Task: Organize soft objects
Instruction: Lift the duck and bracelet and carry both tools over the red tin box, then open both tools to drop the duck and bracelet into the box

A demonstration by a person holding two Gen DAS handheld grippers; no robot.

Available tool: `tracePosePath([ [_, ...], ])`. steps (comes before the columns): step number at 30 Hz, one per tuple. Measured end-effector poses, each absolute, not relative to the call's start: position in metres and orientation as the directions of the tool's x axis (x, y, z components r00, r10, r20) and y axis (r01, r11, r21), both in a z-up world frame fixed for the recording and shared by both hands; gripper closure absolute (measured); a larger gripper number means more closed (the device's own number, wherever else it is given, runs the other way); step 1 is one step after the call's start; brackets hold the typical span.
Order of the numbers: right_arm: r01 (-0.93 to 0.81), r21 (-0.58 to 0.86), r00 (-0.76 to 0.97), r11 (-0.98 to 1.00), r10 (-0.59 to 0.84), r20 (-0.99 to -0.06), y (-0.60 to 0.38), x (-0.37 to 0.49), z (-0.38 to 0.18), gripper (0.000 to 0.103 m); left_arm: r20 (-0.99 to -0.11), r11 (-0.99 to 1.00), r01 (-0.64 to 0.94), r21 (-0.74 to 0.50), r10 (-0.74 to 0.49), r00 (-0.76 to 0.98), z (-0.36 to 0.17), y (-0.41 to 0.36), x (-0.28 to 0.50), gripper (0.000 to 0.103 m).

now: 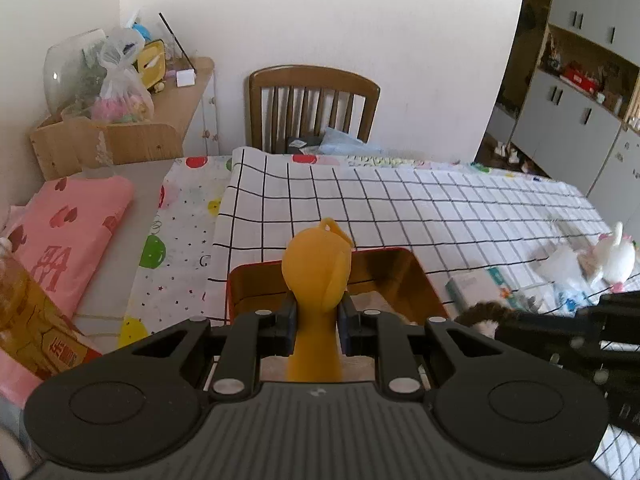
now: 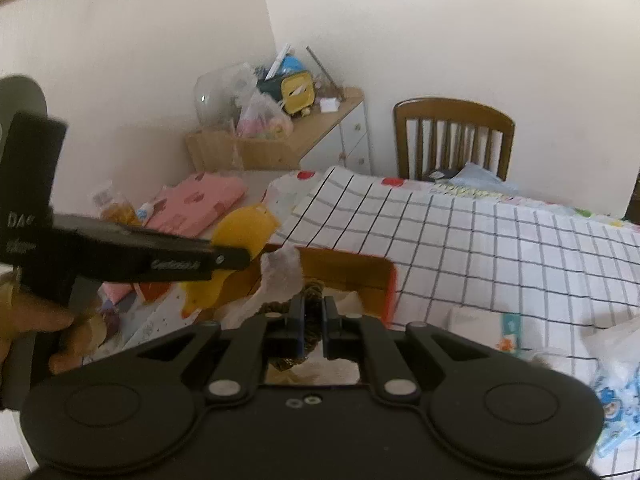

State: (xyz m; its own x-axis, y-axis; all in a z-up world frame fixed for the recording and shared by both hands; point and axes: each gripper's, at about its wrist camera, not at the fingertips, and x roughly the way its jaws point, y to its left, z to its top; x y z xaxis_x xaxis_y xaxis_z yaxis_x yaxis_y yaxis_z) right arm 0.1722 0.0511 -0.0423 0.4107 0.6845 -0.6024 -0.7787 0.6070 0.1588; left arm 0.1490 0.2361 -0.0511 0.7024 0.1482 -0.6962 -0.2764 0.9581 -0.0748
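Note:
My left gripper (image 1: pixel 317 320) is shut on a yellow soft toy (image 1: pixel 316 268), held upright above a red box (image 1: pixel 424 276) with a shiny inside, on the checked tablecloth. The toy also shows in the right wrist view (image 2: pixel 244 232), with the left gripper's finger across it. My right gripper (image 2: pixel 313 328) is shut on a brown furry soft toy (image 2: pixel 312 320) with a pale translucent piece (image 2: pixel 282 272) above it, over the same box (image 2: pixel 384 280). The brown toy shows at the right in the left wrist view (image 1: pixel 484 314).
A white plush toy (image 1: pixel 616 256) and plastic packets (image 1: pixel 568 276) lie at the table's right. A pink folded cloth (image 1: pixel 68 232) and an oil bottle (image 1: pixel 24 312) are on the left. A wooden chair (image 1: pixel 314 104) stands behind the table. A cluttered side cabinet (image 1: pixel 176 96) is at back left.

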Motion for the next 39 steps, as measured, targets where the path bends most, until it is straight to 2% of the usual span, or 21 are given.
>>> tracePosePath([
  [8, -0.813, 0.125, 0.353, 0.568, 0.653, -0.670, 0.084, 0.174, -0.071, 0.096, -0.741, 0.960, -0.264, -0.091, 0.112, 0.662, -0.078, 0.249, 0.170, 0.083],
  [25, -0.820, 0.120, 0.302, 0.559, 0.601, -0.740, 0.100, 0.182, -0.110, 0.095, -0.791, 0.965, -0.248, -0.086, 0.085, 0.606, -0.115, 0.253, 0.186, 0.084],
  [39, -0.827, 0.136, 0.273, 0.545, 0.601, -0.752, 0.098, 0.182, -0.109, 0.075, -0.807, 0.965, -0.253, -0.067, 0.097, 0.583, -0.119, 0.247, 0.186, 0.082],
])
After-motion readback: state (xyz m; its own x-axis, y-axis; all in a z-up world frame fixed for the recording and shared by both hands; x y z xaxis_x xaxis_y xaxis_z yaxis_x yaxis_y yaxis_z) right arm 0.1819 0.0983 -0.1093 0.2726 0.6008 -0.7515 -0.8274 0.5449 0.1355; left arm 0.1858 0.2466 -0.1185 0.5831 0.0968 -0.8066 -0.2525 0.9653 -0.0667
